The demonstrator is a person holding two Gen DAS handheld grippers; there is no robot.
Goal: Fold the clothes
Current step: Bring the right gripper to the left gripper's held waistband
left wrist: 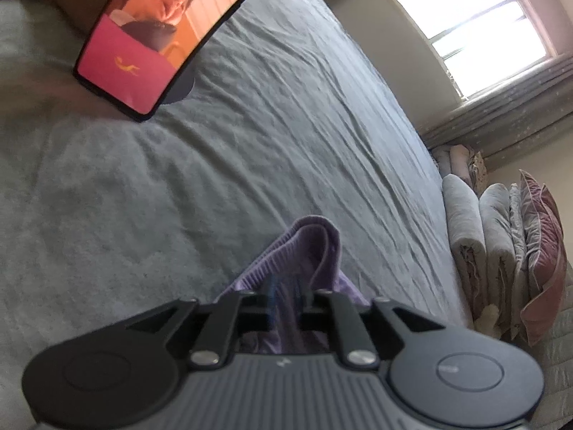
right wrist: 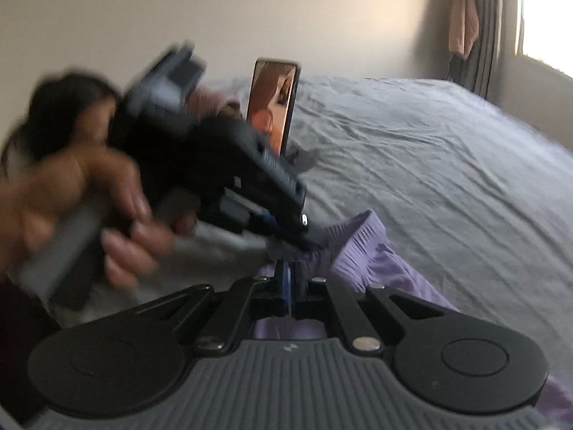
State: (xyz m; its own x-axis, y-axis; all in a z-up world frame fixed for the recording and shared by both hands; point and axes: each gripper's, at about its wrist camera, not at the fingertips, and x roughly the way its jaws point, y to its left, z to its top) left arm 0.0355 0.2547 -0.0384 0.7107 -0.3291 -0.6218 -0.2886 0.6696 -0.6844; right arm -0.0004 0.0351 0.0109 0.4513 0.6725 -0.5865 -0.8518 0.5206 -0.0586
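Observation:
A lilac garment (left wrist: 308,251) with a ribbed waistband hangs bunched over the grey bed sheet (left wrist: 286,125). My left gripper (left wrist: 283,297) is shut on the garment's waistband, the cloth rising between its fingers. In the right wrist view my right gripper (right wrist: 288,286) is shut on the same lilac garment (right wrist: 361,251), its blue pads pressed together on the cloth. The left gripper (right wrist: 304,229), held in a hand, pinches the waistband just beyond and left of the right one.
A phone (left wrist: 143,43) with a lit screen stands propped on the bed; it also shows in the right wrist view (right wrist: 274,104). Folded quilts and pillows (left wrist: 501,236) are stacked beside the bed. A window (left wrist: 472,25) with grey curtains lies beyond.

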